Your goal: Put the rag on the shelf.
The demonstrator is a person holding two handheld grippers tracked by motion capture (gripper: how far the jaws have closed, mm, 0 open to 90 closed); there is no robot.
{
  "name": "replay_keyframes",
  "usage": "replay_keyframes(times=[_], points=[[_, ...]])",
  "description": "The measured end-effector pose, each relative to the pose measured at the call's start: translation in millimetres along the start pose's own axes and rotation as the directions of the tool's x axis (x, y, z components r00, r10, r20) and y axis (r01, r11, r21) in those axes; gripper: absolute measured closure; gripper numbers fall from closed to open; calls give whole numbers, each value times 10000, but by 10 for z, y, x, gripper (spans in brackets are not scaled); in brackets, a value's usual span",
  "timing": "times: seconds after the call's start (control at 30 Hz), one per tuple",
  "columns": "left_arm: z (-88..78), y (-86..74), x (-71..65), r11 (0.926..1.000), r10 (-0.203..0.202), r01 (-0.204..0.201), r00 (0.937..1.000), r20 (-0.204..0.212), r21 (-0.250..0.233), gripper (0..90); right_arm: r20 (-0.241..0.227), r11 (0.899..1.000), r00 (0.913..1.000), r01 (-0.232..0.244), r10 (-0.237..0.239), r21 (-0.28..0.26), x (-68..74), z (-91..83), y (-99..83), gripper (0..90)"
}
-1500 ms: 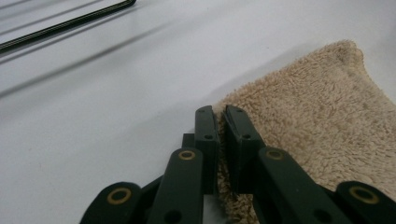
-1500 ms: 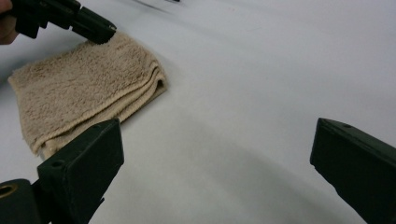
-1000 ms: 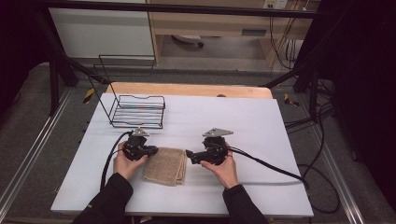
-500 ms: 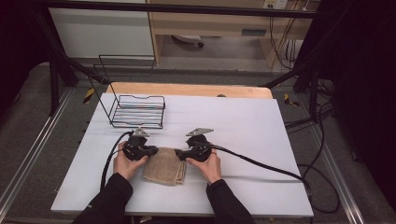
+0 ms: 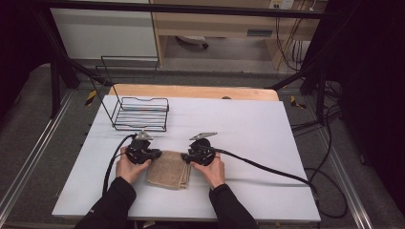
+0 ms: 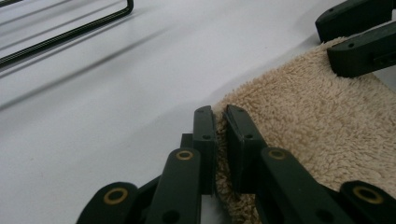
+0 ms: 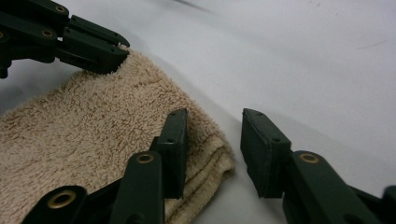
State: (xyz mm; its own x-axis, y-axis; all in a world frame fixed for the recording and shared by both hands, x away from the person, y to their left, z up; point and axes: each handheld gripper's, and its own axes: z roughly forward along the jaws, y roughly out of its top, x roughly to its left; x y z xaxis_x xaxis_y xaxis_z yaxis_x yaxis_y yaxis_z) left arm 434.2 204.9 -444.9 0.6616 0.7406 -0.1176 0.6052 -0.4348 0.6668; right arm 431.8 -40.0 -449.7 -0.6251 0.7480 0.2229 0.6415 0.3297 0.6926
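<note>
We see the left gripper clamped on a corner of the folded beige towel (lying on the white table), while the right gripper, jaws just closing, straddles the opposite corner ungripped.

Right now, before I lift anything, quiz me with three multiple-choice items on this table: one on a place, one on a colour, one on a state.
1. Where does the wire basket stand?
A. far left part of the table
B. on the towel
C. near right corner

2. What colour is the towel?
A. blue
B. beige
C. white

3. How are the left tongs?
A. wide open over bare table
B. shut on the basket's wire
C. shut on the towel's edge

Key: 1 A, the high view has the basket beyond the left hand; 2 B, both gripper views show beige terry; 3 C, the left gripper view shows the towel's edge pinched between the jaws.
</note>
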Motion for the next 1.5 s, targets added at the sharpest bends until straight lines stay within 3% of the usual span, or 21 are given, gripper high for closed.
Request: replay_keyframes(times=[0.33,0.7,1.0,1.23,1.5], points=[[-2,-3,15,10000,84,-84,9999,77,4,814,-440,9973,9966,-683,694,271,25,15,-14,783],[-1,2,3,10000,95,-95,10000,17,5,815,-591,9940,9929,-1006,1030,422,13,9,10,847],[-42,5,28,9993,-286,291,9993,243,-221,851,-730,9979,9952,-643,648,87,24,-67,36,853],[-245,27,-1,9941,-122,161,9992,374,-1069,855,-897,9984,9953,-396,357,-413,71,-199,62,853],[-371,18,-27,9899,4,67,9987,500,-1417,855,-1113,9956,9938,-78,-26,-930,125,-321,69,853]])
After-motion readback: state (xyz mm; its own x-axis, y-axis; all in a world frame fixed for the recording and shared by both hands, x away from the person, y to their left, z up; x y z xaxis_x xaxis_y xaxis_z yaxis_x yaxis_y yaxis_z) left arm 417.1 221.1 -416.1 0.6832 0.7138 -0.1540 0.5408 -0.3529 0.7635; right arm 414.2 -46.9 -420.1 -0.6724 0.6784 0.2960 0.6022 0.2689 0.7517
